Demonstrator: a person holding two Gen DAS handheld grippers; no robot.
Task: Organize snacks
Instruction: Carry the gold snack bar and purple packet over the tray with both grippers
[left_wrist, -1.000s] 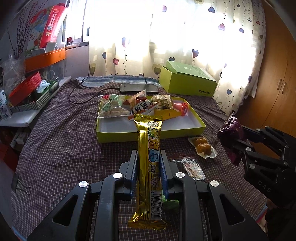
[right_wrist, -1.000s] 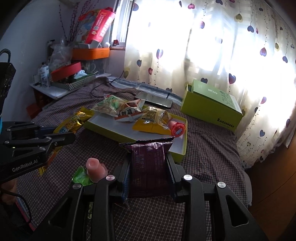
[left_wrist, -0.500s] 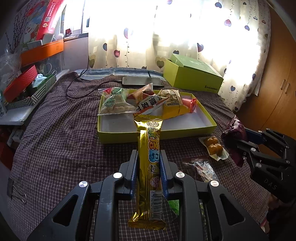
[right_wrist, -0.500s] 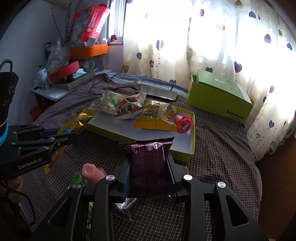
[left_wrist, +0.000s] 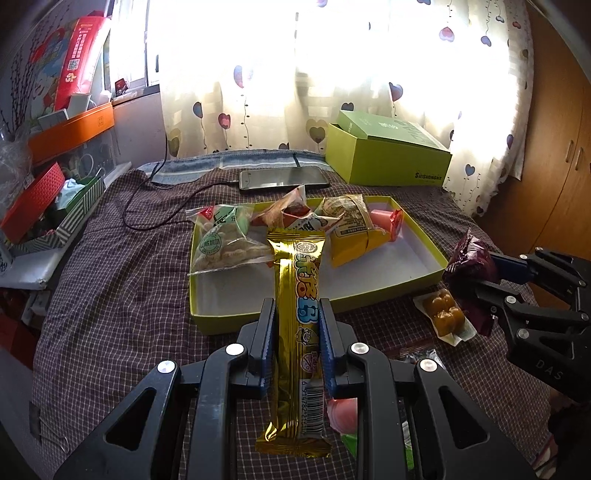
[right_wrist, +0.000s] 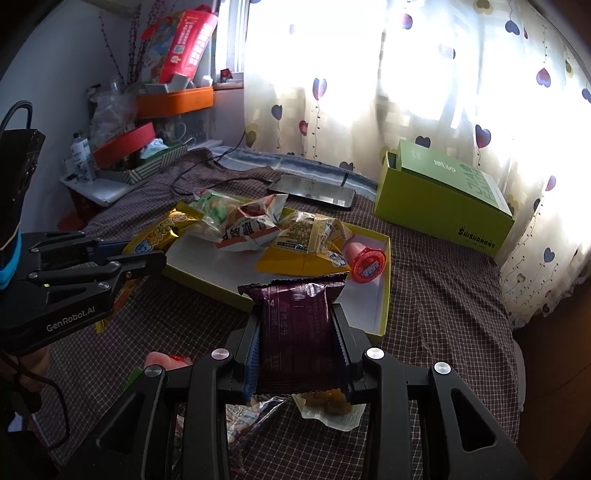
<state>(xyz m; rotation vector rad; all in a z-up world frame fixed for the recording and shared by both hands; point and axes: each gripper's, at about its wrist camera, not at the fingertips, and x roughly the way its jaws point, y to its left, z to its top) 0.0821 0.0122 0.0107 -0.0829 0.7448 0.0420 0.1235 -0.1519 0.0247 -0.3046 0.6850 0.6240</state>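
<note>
Carrying both snacks over to the yellow-green tray (left_wrist: 424, 275) looks like the step in hand, and doing it well means bringing each packet clear over the near rim before letting go, so neither catches on the cardboard wall. The bare white floor at the near side of the tray is the sensible target, since the far side is already crowded with a clear bag of puffs (left_wrist: 225, 242), a yellow packet (left_wrist: 351, 229) and a pink jelly cup (left_wrist: 388, 223). Setting the long bar down flat and lengthwise should stop it tipping out.

The left tongs (left_wrist: 297, 325) are clenched about as narrow as they go on a long gold snack bar (left_wrist: 299, 314), gripped around its middle so both ends stick out, the front end reaching over the tray's near rim. The right tongs (right_wrist: 297, 332) are part closed on a dark purple packet (right_wrist: 295, 325), held by its 2 side edges, hanging near the tray's right corner.

On the checked bedspread (left_wrist: 110, 295) beside the tray, 1 clear packet of yellow pieces (left_wrist: 441, 317) lies loose, with other wrappers half hidden beneath the tongs.
</note>
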